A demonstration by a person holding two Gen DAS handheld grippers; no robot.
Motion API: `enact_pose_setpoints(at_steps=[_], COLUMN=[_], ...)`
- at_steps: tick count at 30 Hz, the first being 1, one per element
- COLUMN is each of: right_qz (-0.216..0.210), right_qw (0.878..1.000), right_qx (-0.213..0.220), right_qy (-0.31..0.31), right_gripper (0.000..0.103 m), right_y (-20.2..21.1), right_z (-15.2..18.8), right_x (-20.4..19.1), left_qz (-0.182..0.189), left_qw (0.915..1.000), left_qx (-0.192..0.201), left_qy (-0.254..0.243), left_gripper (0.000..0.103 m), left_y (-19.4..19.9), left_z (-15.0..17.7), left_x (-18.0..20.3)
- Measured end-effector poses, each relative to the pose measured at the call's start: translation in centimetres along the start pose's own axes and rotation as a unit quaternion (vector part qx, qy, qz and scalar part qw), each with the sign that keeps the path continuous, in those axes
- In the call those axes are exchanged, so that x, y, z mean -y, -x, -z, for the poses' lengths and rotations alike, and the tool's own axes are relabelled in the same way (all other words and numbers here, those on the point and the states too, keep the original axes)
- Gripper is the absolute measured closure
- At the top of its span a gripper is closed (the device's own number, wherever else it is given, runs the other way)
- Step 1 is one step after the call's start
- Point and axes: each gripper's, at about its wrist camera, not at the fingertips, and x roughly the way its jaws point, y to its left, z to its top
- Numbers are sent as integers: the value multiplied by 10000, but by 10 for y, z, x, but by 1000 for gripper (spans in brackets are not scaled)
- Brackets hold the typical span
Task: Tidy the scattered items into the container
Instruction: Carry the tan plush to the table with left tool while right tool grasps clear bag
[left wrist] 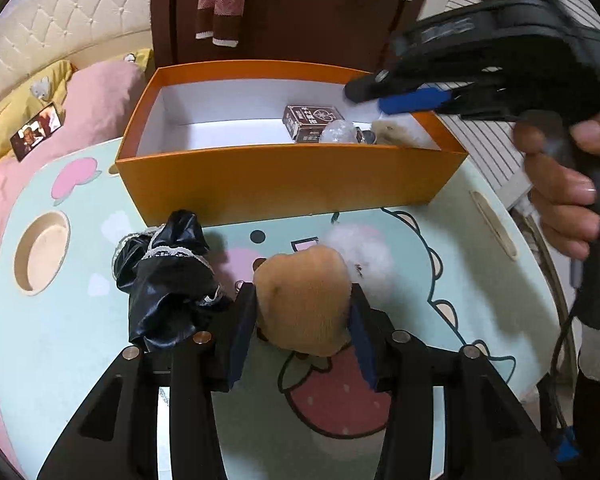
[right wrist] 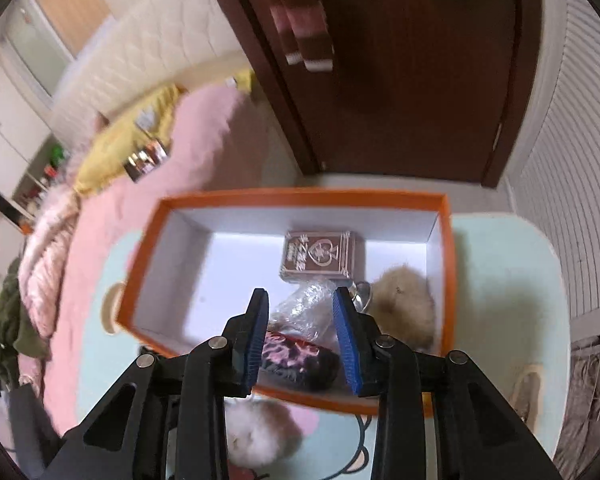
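The orange box [left wrist: 284, 184] sits at the far side of the pastel cartoon table [left wrist: 480, 280], and it already holds a brown card pack [right wrist: 318, 256], a crumpled clear wrapper [right wrist: 300, 308], a beige fur ball [right wrist: 404, 304] against its right wall and a dark pink-patterned item [right wrist: 300, 362] against its near wall; still outside, in front of the near wall, lie a tan plush piece [left wrist: 306, 300], a white fluffy pompom [left wrist: 360, 252] just behind it and a black glossy lace-trimmed bundle [left wrist: 168, 280] to its left.

The left gripper [left wrist: 300, 336] has the tan plush piece between its blue pads, both pads touching its sides, so it reads as grasping it while the piece rests on the table; the right gripper [right wrist: 300, 340] hangs above the box's near right part with nothing between its fingers, its jaws apart and released.

Risks, as I judge them: the plush is soft and rounded, so a shallow pinch could let it slip out on the lift; the white pompom touches it and may be dragged along or knocked off the table; carrying low could catch the box's near wall and shove the light box back; the right gripper, seen from the left wrist hovering over the box's right corner [left wrist: 440, 128], could collide with the left one if both head for the same spot.
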Motion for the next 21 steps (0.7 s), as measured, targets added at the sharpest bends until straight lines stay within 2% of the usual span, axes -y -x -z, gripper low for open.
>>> enact_pose_setpoints(at_steps=[7,10,15,21], right_qz=[399,552,378,-4], right_qw=[9983,9971,9987,9996], right_qx=[-394,-489,-312,240], right_qy=[176,205,104,167], right_gripper=[70,76,78,78], right_y=[-35,-43,-39,-11], right_z=[0,0,0,0], right_x=[-6,-5,-1,-10], left_qz=[-4,139,256,327], left_qw=[9999,9995,9989,9982], left_qx=[131,252,359,410], left_qy=[-28,100,183,283], left_gripper=[53,53,53,53], left_y=[6,12,18,23], left_z=[5,6,5,4], left_x=[2,-2,-6,-9])
